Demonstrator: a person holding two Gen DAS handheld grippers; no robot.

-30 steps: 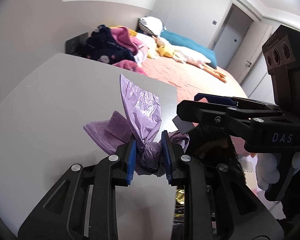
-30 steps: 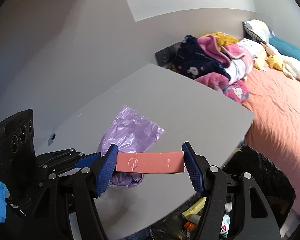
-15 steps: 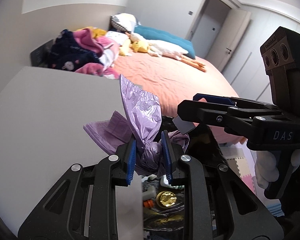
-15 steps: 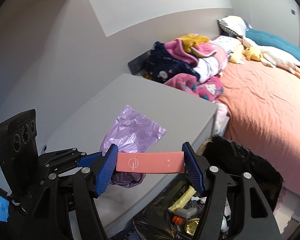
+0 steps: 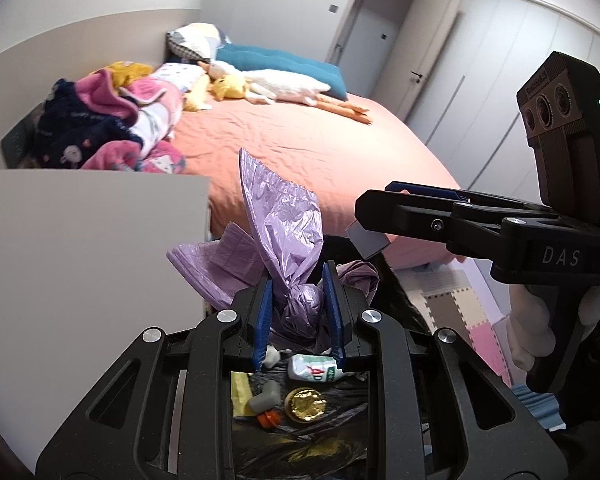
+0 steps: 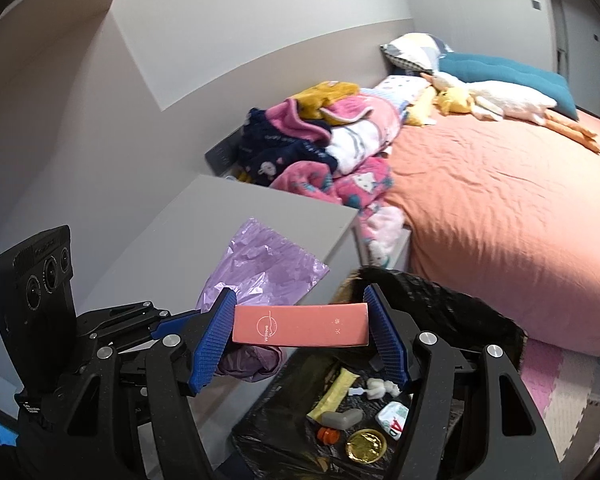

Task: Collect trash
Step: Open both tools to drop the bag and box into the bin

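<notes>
Grippers above the black-lined bin [image 6: 440,292].
Left gripper [image 5: 298,312] pinches purple bag [image 5: 284,224]; right gripper [image 6: 300,338] clamps pink box [image 6: 300,326].

Crumpled lilac plastic bag [image 5: 284,240]: bunched at its neck, loose end sticking up, held above the open black-lined trash bin [image 6: 440,292]. Flat salmon-pink rectangular box [image 6: 300,326]: horizontal, held by its short ends, also over the bin. Bin already holds wrappers and a gold foil disc [image 6: 366,445].
</notes>
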